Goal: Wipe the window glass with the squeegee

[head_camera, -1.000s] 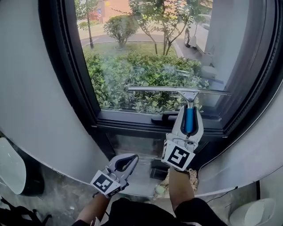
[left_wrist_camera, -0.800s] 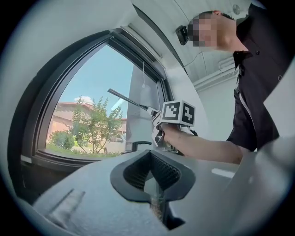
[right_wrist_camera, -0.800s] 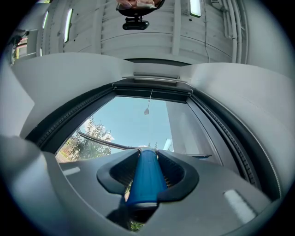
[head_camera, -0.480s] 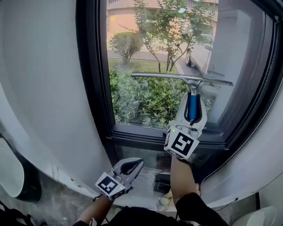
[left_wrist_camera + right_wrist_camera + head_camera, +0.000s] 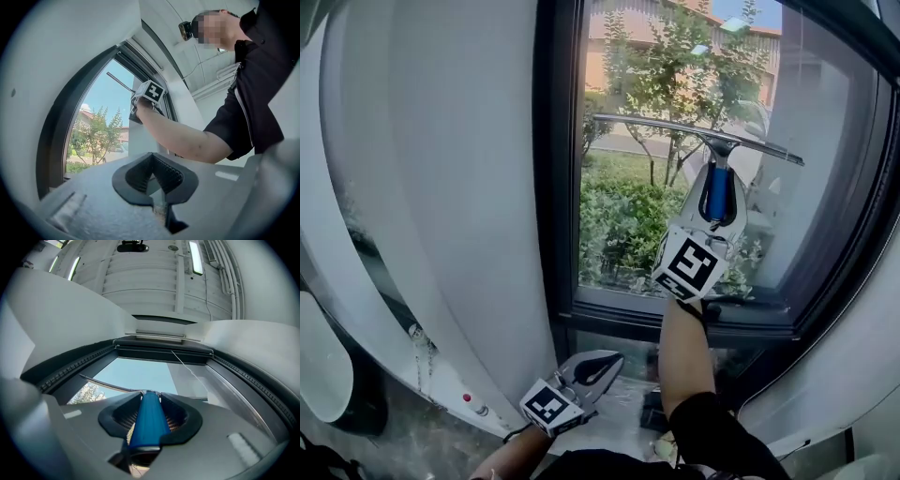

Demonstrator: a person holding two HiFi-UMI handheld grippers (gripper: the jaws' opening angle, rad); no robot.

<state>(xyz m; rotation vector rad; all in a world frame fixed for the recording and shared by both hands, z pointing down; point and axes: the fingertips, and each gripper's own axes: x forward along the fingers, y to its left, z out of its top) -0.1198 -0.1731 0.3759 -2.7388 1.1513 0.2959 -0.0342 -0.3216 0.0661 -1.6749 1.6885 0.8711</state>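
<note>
Blue-handled squeegee now higher on glass | right gripper jaws grip it | left gripper jaws closed

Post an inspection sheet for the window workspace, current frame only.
Surface: window glass, upright pane; no streaks can be made out.
Job's things: squeegee, blade across the upper pane, sloping down to the right, blue handle pointing down.
Clutter: white rounded object at the lower left edge; small dark item on the floor below the window, unidentifiable.
Grippers: right hand-held gripper raised, jaws shut on the squeegee handle; left hand-held gripper low, jaws together, empty.
Cables: nothing seen.
Surroundings: dark window frame, white wall on the left; shrubs, trees and a building outside.
</note>
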